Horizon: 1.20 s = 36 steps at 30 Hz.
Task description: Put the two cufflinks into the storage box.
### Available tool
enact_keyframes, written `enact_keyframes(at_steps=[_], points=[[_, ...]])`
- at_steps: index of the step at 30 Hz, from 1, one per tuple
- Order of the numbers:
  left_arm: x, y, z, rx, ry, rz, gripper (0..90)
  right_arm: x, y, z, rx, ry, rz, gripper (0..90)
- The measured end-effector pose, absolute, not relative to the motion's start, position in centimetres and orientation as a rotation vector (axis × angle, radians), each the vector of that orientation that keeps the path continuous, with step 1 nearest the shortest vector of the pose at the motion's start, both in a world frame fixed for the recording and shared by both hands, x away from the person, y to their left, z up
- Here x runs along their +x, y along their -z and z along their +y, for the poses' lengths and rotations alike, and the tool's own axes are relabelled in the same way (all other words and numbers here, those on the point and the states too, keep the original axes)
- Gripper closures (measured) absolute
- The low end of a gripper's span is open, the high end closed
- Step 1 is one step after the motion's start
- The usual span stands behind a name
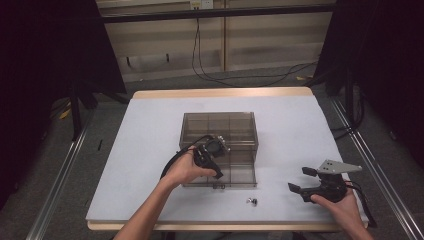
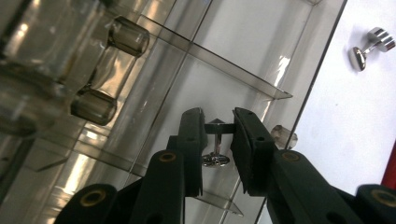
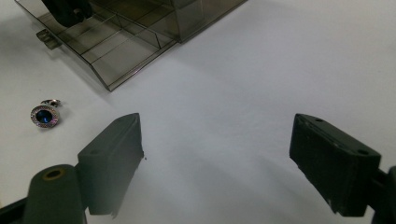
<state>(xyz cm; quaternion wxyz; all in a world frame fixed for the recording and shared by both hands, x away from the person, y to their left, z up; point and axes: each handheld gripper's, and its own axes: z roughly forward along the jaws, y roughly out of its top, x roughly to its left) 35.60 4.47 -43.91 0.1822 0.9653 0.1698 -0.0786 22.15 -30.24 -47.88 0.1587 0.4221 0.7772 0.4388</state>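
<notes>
The bench (image 1: 150,150) has a white top with a pale wood edge showing at the far and near sides. The compartment box (image 1: 240,125) is smoky, see-through grey-brown plastic, and its dividers carry the same tint. The cufflink (image 2: 215,140) between the left gripper (image 2: 219,122) fingers is shiny silver metal. The second cufflink (image 3: 45,115) lying on the bench has a deep blue centre ringed by sparkling silver and a silver back. Both grippers are matt black, with brass-coloured rivets on their fingers (image 2: 191,135); the right gripper (image 1: 305,180) carries a light grey plate.
</notes>
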Motion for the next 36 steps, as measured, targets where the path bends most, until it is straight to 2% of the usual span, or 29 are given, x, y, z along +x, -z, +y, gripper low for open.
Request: enact_keyframes(at_steps=[22,34,36], points=[[35.52,44.65,4.56,2.728,0.234,0.478,72.1,22.12,47.89,-30.2,1.216,-1.253,2.223,16.8],[35.38,44.06,5.13,2.676,0.202,0.429,61.9,22.12,47.89,-30.19,1.216,-1.253,2.225,16.8],[35.24,43.97,5.37,2.638,0.2,0.441,57.2,22.12,47.89,-30.19,1.216,-1.253,2.225,16.8]])
